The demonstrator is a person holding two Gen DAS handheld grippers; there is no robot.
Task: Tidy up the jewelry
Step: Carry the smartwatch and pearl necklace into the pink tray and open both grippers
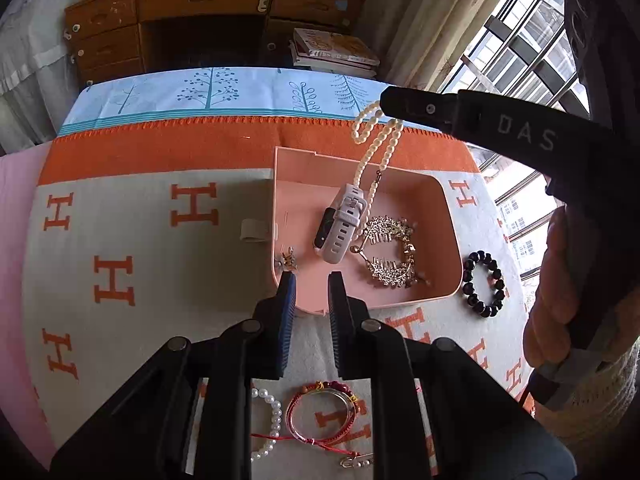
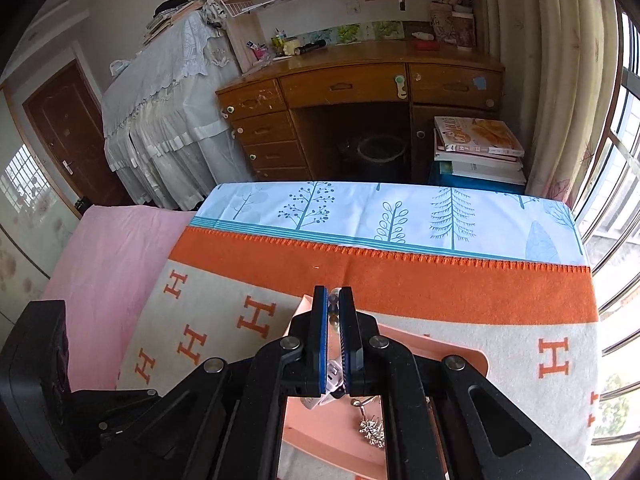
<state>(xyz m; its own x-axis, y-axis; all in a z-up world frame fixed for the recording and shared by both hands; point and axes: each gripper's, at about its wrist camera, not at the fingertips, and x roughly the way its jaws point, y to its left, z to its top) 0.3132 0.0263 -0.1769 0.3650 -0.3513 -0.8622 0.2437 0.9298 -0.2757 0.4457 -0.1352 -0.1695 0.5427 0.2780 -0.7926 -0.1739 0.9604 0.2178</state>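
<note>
Over the open pink plastic box (image 1: 420,280) on the orange-and-cream blanket (image 1: 160,272), my right claw (image 1: 386,102) is clamped on a cream pearl-bead necklace (image 1: 374,148) dangling into it. My left claw (image 1: 312,284) hovers at the box's near rim, jaws narrowly apart, holding nothing.

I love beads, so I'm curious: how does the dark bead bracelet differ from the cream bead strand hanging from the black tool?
The dark bead bracelet has large, round, near-black beads; the cream bead strand has small, pale ones. The bracelet lies flat on the blanket outside the pink box; the strand dangles from the right gripper, its end in the box. The bracelet is a short ring; the strand is long. Both are beaded.
</note>
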